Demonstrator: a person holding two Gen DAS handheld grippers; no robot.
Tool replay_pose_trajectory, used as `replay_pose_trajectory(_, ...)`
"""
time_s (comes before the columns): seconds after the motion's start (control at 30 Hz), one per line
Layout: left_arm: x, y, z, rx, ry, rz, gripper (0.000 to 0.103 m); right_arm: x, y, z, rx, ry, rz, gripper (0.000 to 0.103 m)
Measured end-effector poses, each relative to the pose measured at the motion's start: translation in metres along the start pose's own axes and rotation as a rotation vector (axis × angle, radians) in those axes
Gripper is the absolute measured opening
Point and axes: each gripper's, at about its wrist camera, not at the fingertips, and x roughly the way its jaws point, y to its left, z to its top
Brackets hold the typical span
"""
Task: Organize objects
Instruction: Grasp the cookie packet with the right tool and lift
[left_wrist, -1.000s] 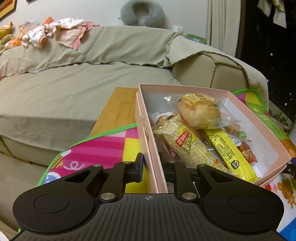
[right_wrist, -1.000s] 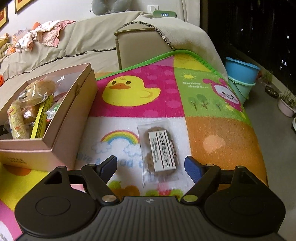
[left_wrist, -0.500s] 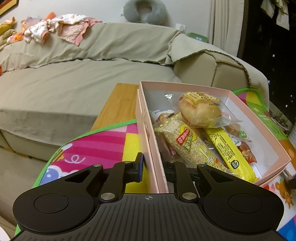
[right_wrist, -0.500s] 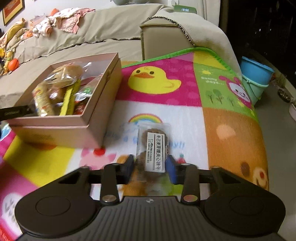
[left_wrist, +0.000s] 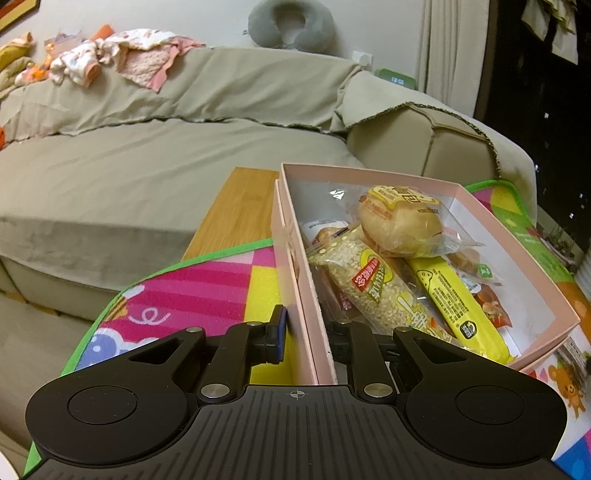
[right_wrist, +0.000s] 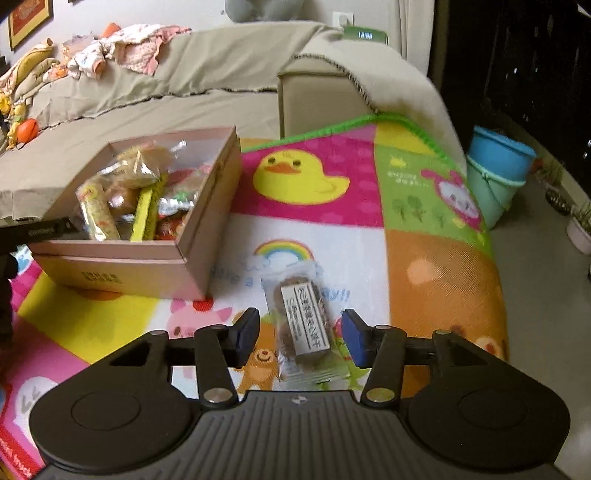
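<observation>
One snack pkt (right_wrist: 303, 322) betw opening right hand-held gripper (right_wrist: 300, 336) pads.

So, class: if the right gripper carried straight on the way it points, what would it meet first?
Probably the clear-wrapped brown cookie packet lying between the opening right gripper fingers, then the colourful cartoon play mat; depth is uncertain.

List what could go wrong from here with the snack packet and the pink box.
1. The right claw is opening with the snack packet between its pads, not pressed; lifting now would likely leave it on the mat.
2. The pink box is already piled high; another packet may slide off the bun.
3. The left claw pinches only one box wall, which could bend or tip if pulled.
</observation>
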Motion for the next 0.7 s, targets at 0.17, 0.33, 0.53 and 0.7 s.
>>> replay_pose_trajectory(0.17,0.002,-0.002,0.001,0.004,0.005,0.007,0.016,0.031,-0.006,-0.001,0.050,0.026,0.018,0.049)
replay_pose_trajectory(0.33,0.003,-0.001,0.001,0.005,0.010,0.003,0.017,0.035,0.012,-0.002,-0.031,0.027,0.024,0.038)
replay_pose_trajectory(0.53,0.003,-0.001,0.001,0.006,0.008,0.003,0.017,0.018,0.020,-0.012,-0.070,0.041,0.046,0.036)
replay_pose_trajectory(0.7,0.003,-0.001,0.000,0.000,0.005,0.002,0.017,-0.006,0.011,-0.002,-0.025,0.015,0.031,0.036)
